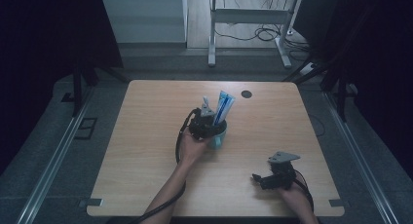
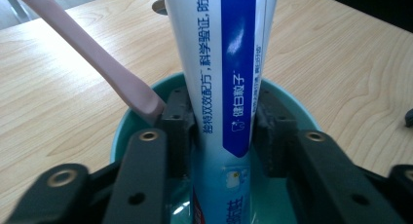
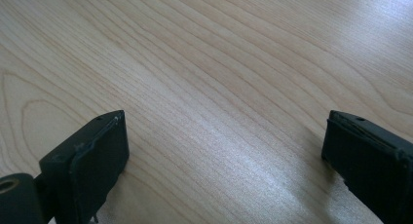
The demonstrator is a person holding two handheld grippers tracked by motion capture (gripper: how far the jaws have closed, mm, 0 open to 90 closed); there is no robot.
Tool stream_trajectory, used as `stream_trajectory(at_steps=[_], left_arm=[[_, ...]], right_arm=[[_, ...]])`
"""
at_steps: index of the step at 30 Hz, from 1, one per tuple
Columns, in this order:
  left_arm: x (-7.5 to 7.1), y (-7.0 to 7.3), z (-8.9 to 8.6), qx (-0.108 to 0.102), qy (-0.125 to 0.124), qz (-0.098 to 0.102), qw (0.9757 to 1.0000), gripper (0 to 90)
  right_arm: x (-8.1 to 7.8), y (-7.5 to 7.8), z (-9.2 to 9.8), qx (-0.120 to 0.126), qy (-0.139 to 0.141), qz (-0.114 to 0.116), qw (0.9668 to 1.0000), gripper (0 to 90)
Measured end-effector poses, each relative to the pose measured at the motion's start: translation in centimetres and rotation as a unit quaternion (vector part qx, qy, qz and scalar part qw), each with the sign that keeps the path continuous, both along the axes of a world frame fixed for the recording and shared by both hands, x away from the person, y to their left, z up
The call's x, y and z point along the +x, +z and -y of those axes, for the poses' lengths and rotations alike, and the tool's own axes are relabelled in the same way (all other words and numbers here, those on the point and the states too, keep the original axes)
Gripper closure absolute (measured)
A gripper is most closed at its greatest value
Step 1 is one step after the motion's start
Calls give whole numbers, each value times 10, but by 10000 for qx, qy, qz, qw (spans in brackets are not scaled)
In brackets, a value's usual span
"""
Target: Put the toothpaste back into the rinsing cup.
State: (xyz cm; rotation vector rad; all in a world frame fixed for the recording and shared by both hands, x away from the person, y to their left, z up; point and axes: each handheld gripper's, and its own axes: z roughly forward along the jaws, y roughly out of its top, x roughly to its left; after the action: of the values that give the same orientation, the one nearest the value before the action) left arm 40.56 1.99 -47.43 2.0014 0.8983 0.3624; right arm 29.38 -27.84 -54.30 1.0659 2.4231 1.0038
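Toothpaste tube (image 2: 221, 87) base hidden in cup (image 2: 287, 95)

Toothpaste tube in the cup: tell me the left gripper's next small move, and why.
Probably open a little wider, then lift straight up out of the cup. The toothpaste tube already stands inside it beside the pink toothbrush, and the left gripper sits around the tube with its pads barely off it, so release seems underway.
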Motion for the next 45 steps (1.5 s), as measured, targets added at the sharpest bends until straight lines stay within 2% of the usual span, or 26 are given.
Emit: stream_trajectory(at_steps=[10,18,23,31,35,45], left_arm=[[-5,5,-2,-39,5,158,9999,491],[-10,11,-3,-156,-62,177,9997,413],[-14,16,-4,-113,-122,221,9996,376],[-19,17,-10,-262,-188,183,9993,269],[-23,19,-12,-227,-245,209,9992,209],[-34,23,-20,-324,-354,77,9988,149]], right_arm=[[0,0,0,-1,-2,2,10000,30],[0,0,0,-2,-2,1,10000,30],[0,0,0,-1,-2,2,10000,30],[0,0,0,2,-5,-4,10000,30],[0,0,0,0,-1,0,10000,30],[0,0,0,1,-5,-3,10000,30]])
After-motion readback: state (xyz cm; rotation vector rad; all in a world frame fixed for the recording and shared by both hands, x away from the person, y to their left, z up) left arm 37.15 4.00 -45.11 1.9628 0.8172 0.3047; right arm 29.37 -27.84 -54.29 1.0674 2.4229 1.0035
